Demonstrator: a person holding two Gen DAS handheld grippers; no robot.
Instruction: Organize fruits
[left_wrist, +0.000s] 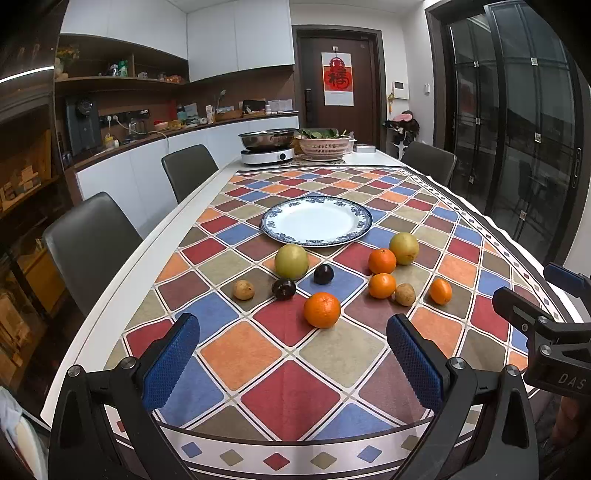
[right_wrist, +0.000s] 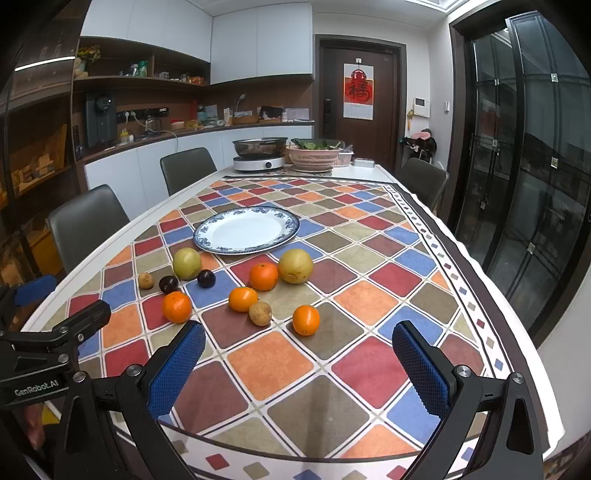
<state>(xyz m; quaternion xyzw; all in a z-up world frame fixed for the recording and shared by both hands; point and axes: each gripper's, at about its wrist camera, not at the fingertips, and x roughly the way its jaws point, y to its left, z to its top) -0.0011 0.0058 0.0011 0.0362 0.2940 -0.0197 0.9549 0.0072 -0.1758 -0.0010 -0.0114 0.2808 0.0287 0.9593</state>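
An empty white plate with a blue rim (left_wrist: 316, 220) (right_wrist: 246, 230) lies mid-table. In front of it lie loose fruits: two yellow-green pears (left_wrist: 291, 261) (left_wrist: 404, 248), several oranges, the nearest (left_wrist: 322, 309) (right_wrist: 177, 307), two dark plums (left_wrist: 284, 288) (left_wrist: 324, 274) and two small brown fruits (left_wrist: 243, 290) (left_wrist: 405, 294). My left gripper (left_wrist: 293, 332) is open and empty, just short of the nearest orange. My right gripper (right_wrist: 298, 343) is open and empty, near another orange (right_wrist: 306, 319). The right gripper shows at the left wrist view's right edge (left_wrist: 546, 325).
A checkered cloth (left_wrist: 288, 369) covers the table. At the far end stand an induction cooker with a steel pan (left_wrist: 267, 147) and a pink basket of greens (left_wrist: 325, 144). Grey chairs (left_wrist: 92, 243) (left_wrist: 190, 170) line the left side, another (left_wrist: 430, 160) the right.
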